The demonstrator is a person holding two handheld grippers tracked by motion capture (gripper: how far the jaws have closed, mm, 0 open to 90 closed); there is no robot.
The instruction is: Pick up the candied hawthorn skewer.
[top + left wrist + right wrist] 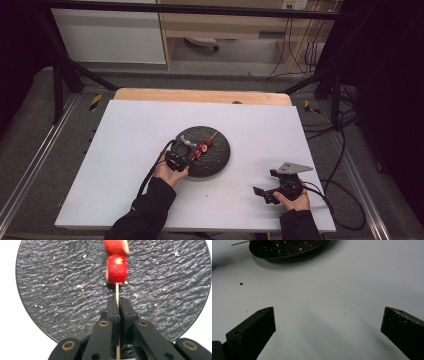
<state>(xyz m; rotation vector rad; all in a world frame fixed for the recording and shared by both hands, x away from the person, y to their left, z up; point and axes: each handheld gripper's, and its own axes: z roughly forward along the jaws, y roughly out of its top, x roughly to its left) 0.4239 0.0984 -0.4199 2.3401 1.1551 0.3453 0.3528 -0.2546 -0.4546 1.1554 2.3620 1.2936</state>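
Skewer work is in hand at the dark slate plate [220,157], which sits near the middle of the white table [125,150]. A thin wooden skewer [117,292] is clamped by the left gripper [118,306]: its jaws are pressed together on the bare stick, just below the lowest of the red fruit pieces [116,268]. In the high view the skewer [206,143] is seen lying slantwise over the plate, its loaded part above the plate's middle and its bare end towards the left gripper [182,150] at the plate's near-left edge. Crumbs and red flecks are scattered over the plate [62,290].

The right gripper [270,192] is held well apart from the plate, low over the bare table at the near right, with its jaws spread wide and nothing between them; the plate's rim [287,251] is seen far ahead of it.

For the step to be done well, the grip should be kept firm and square on the stick, since so thin a stick can easily be rolled or slipped between flat pads. A lift is best made slowly and with the skewer held close to level, so that the fruit is not slid off the far end. The stick should not be bent against the plate, as it could be snapped. If the fruit is to be pulled off, the right gripper would have to be brought in across the table and closed gently on a piece, because soft fruit is likely to be crushed by a hard squeeze.
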